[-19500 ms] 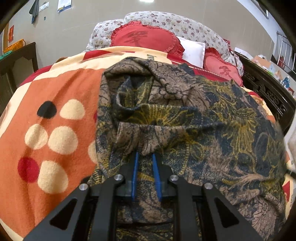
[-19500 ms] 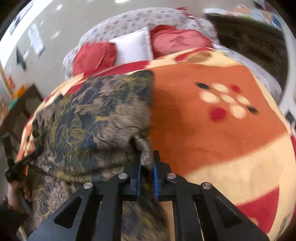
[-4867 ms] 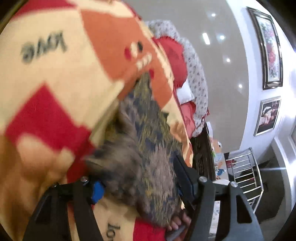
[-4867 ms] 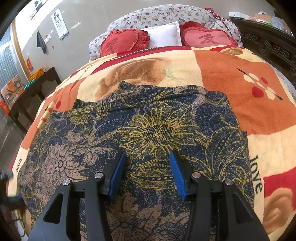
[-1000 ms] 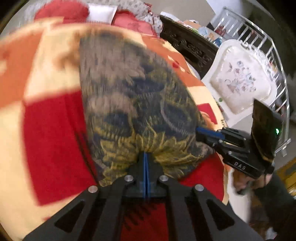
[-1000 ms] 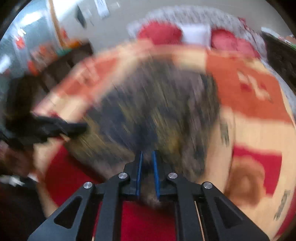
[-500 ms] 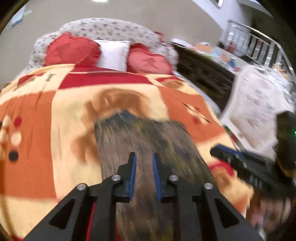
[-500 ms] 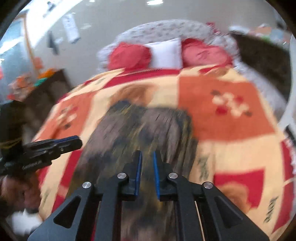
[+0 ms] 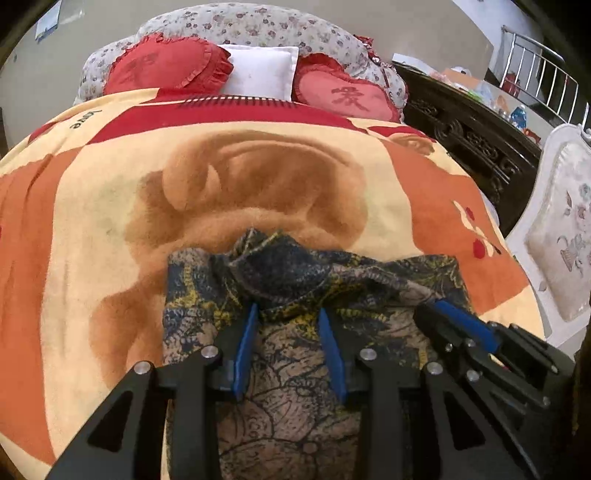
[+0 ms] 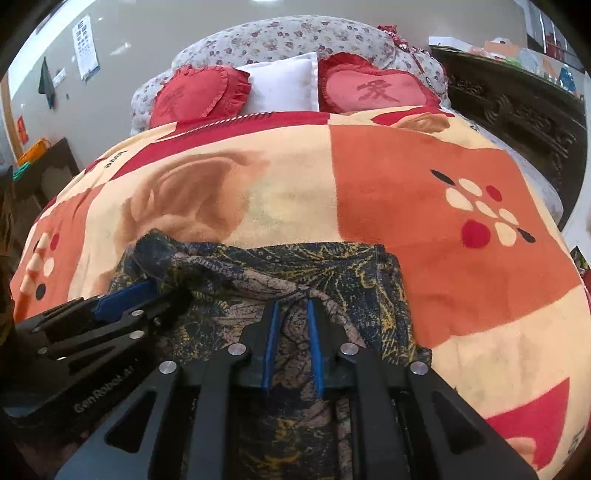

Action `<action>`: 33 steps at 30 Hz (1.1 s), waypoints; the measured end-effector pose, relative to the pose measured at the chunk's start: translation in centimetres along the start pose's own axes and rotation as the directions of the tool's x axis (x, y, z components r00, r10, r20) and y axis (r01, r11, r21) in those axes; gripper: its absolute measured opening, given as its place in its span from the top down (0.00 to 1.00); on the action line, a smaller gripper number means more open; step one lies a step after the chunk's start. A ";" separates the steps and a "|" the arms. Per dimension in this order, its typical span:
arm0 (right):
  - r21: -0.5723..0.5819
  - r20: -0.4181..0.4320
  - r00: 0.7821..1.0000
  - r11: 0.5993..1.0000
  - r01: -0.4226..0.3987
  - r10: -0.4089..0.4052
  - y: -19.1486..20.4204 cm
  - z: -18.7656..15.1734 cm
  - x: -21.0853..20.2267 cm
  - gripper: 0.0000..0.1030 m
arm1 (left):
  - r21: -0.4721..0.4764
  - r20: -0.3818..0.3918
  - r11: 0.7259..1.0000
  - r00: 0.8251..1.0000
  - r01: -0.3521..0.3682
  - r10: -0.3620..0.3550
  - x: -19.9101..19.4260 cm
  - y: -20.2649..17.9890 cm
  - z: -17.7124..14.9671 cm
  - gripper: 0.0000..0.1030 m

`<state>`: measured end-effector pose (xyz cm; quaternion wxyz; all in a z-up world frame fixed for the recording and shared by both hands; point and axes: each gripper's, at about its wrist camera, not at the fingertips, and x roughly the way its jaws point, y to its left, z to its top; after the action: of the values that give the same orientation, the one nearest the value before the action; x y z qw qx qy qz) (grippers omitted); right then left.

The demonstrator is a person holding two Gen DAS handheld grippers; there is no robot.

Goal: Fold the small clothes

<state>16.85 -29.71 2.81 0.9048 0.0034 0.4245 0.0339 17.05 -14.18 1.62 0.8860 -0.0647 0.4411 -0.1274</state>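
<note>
- Left gripper (image 9: 288,314) in my view has just been opening: its blue pads (image 9: 246,334) stand apart with a bunched ridge of the patterned garment (image 9: 295,376) between them, and they don't look to be pressing it.
- My right gripper (image 10: 291,308) has its jaws only narrowly apart; a thin fold of the same garment sits in the gap, but I cannot tell whether the pads pinch it.
- Both grippers sit side by side at the garment's far edge, which is crumpled and humped up.
- That dark floral cloth lies at the near end of an orange, cream and red blanket (image 10: 406,177) covering the bed.
- Farther off, two red heart cushions (image 9: 168,64) flank a white pillow (image 9: 260,72) against a flowered bolster (image 10: 295,35).
- No containers are visible to me.
</note>
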 end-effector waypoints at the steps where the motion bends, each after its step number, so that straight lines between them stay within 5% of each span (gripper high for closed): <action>1: -0.004 0.000 1.000 1.000 0.006 -0.006 0.1 0.0 0.0 0.79 | -0.001 0.001 1.000 1.000 0.000 0.000 0.0 0.0 0.0 0.65; 4: -0.018 0.001 1.000 1.000 0.021 -0.021 0.5 0.2 0.1 0.79 | 0.001 -0.001 1.000 1.000 0.009 -0.009 0.0 0.1 0.0 0.64; 6: 0.004 0.005 1.000 1.000 -0.007 0.007 0.0 0.1 -0.1 0.79 | -0.013 -0.019 0.997 0.996 0.082 -0.082 -0.4 0.3 0.8 0.49; 8: 0.028 0.014 0.999 0.999 -0.043 0.043 -0.4 -0.2 -0.4 0.79 | -0.042 -0.052 0.985 0.984 0.170 -0.172 -2.1 1.6 1.3 0.48; 10: 0.061 0.014 0.995 0.993 -0.104 0.103 -1.3 -0.4 -0.9 0.76 | -0.040 -0.015 0.980 0.981 0.193 -0.194 -4.8 3.4 1.1 0.46; 12: 0.100 -0.001 0.990 0.985 -0.141 0.141 -2.3 -0.7 -2.6 0.76 | -0.031 0.045 0.979 0.979 0.200 -0.198 -7.5 5.7 -0.2 0.28; 14: 0.110 0.059 0.989 0.984 -0.140 0.134 -3.0 -1.7 -5.6 0.76 | -0.057 0.046 0.971 0.972 0.232 -0.230 -8.3 7.9 -1.9 0.27; 16: 0.101 0.125 0.983 0.984 -0.149 0.136 -3.7 -3.4 -8.4 0.75 | -0.115 -0.020 0.942 0.947 0.316 -0.320 -7.4 9.1 -3.6 0.27; 19: 0.121 0.153 0.980 0.982 -0.147 0.128 -5.2 -6.6 -10.6 0.75 | -0.191 -0.100 0.872 0.875 0.451 -0.474 -5.4 8.7 -6.2 0.28; 21: 0.141 0.155 0.981 0.980 -0.138 0.116 -5.9 -8.1 -11.4 0.75 | -0.183 -0.078 0.838 0.842 0.514 -0.534 -5.5 8.0 -6.6 0.24; 22: 0.152 0.163 0.980 0.979 -0.139 0.114 -6.5 -9.1 -11.9 0.75 | -0.212 -0.091 0.797 0.800 0.566 -0.593 -5.0 7.8 -6.4 0.22; 25: 0.197 0.183 0.977 0.970 -0.143 0.107 -8.1 -10.6 -13.0 0.75 | -0.223 -0.107 0.753 0.753 0.619 -0.650 -3.9 7.2 -5.2 0.10; 29: 0.234 0.200 0.973 0.959 -0.159 0.113 -9.6 -10.9 -13.4 0.73 | -0.273 -0.082 0.762 0.775 0.587 -0.626 -2.8 7.5 -3.9 0.13; 33: 0.273 0.165 0.970 0.936 -0.221 0.181 -10.4 -10.1 -12.2 0.54 | -0.259 -0.054 0.806 0.825 0.532 -0.562 -4.1 7.1 -4.3 0.31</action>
<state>1.93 -41.14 5.40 0.9134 0.1813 0.3590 0.0636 12.44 -6.21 0.60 0.7673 -0.2842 0.4715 -0.3289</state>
